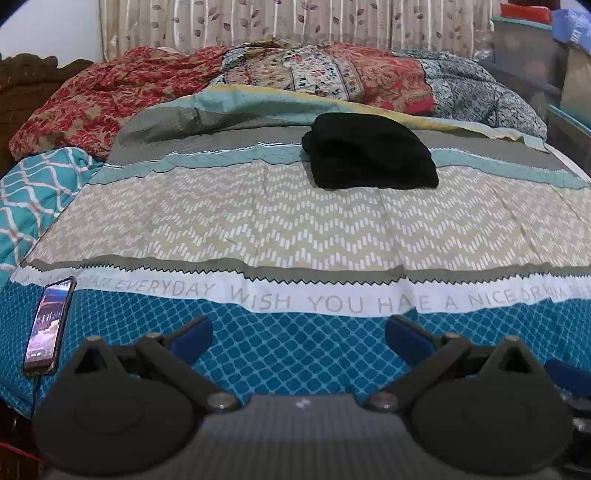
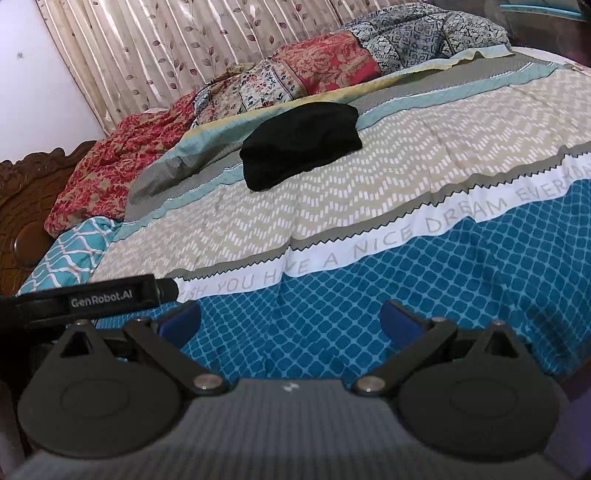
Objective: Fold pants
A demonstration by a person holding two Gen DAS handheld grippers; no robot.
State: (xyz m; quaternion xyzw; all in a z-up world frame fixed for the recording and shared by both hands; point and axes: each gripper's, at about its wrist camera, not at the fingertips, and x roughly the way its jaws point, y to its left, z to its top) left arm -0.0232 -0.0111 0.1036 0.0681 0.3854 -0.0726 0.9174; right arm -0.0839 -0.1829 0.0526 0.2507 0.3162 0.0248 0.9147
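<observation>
- The bed (image 1: 295,221) fills both views, spread with a patterned bedspread (image 1: 280,229) in bands of grey, beige zigzag, a white strip of lettering and blue lattice; its near part lies bare.
- A heap of red and floral quilts (image 1: 332,74) is bunched along the far side in front of a leaf-print curtain (image 1: 258,26), well apart from the work.
- The black pants (image 1: 369,155) lie towards the far side of the bed, across the grey, teal and beige bands. They look like a compact stacked bundle with rounded edges, no loose legs trailing. By my judgement the folding is done or all but done; the fabric is too dark to count the layers.
- The left gripper (image 1: 297,334) hovers over the blue lattice at the near edge, jaws wide apart, holding nothing, well short of the pants.
- The right gripper (image 2: 290,321) is likewise low at the near edge, jaws spread and empty; the left tool's labelled body shows just beside it.
- A phone (image 1: 50,325) with a lit screen rests on the bed's near left corner, a cable leaving it.
- What is left seems slight: perhaps a squaring-up of the bundle, otherwise nothing.
</observation>
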